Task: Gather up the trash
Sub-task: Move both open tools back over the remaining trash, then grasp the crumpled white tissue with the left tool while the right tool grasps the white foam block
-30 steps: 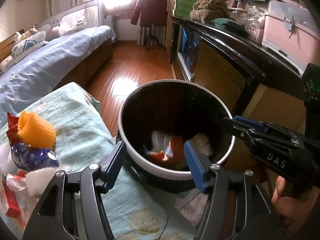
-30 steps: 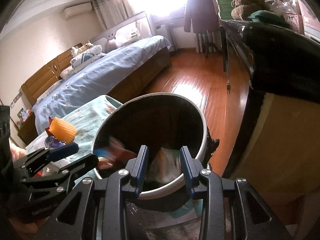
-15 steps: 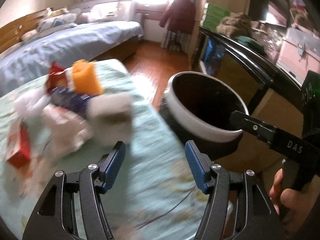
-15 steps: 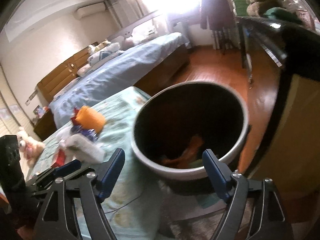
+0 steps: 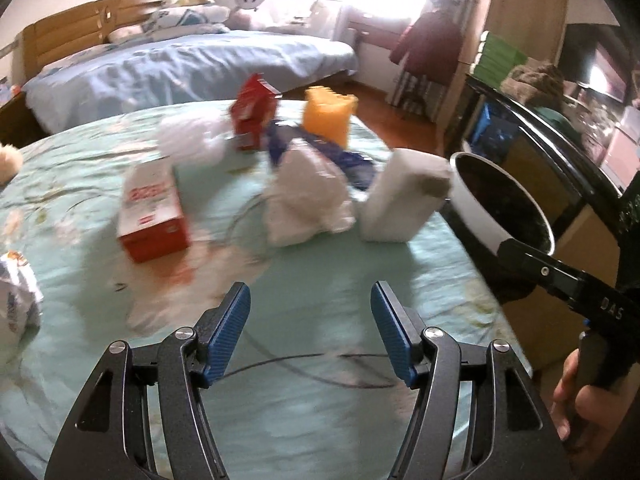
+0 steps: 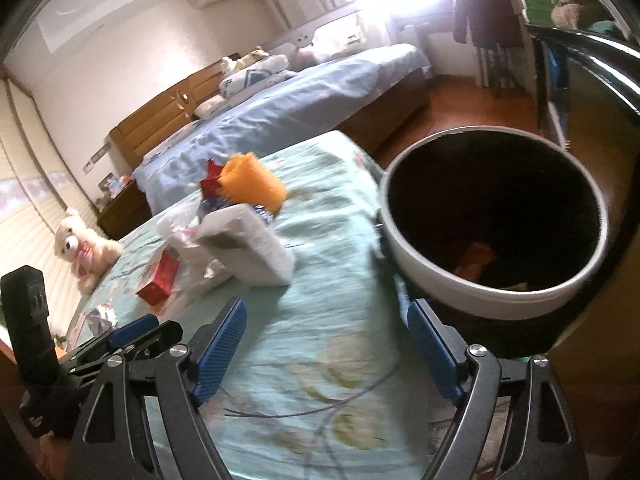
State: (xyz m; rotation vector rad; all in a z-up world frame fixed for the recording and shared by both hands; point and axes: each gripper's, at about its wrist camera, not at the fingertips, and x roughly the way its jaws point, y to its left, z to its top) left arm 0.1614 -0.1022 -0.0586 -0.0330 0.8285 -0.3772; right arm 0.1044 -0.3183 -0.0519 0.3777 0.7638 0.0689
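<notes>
Trash lies in a heap on the green bedspread (image 5: 320, 280): a white box (image 5: 402, 196) (image 6: 252, 248), a crumpled white bag (image 5: 306, 200), a red-and-white carton (image 5: 152, 208) (image 6: 160, 280), an orange sponge-like piece (image 5: 328, 118) (image 6: 252, 186), a red packet (image 5: 254, 114) and a blue wrapper (image 5: 316, 148). The black bin with a white rim (image 6: 492, 216) (image 5: 504, 208) stands at the bed's right edge, with scraps inside. My left gripper (image 5: 310, 328) hangs open and empty over the spread, short of the heap. My right gripper (image 6: 326, 344) stands wide open and empty between heap and bin.
A crumpled silvery wrapper (image 5: 16, 300) lies at the left. A thin dark cable (image 5: 304, 364) runs across the spread. A plush toy (image 6: 86, 248) sits far left. A blue-covered bed (image 5: 180, 68), wooden floor and a dark cabinet (image 5: 552, 152) lie beyond.
Both grippers swung left, from over the bin to over the bedspread. The right jaws opened wide, and what they held is no longer between them. The heap now fills the left wrist view.
</notes>
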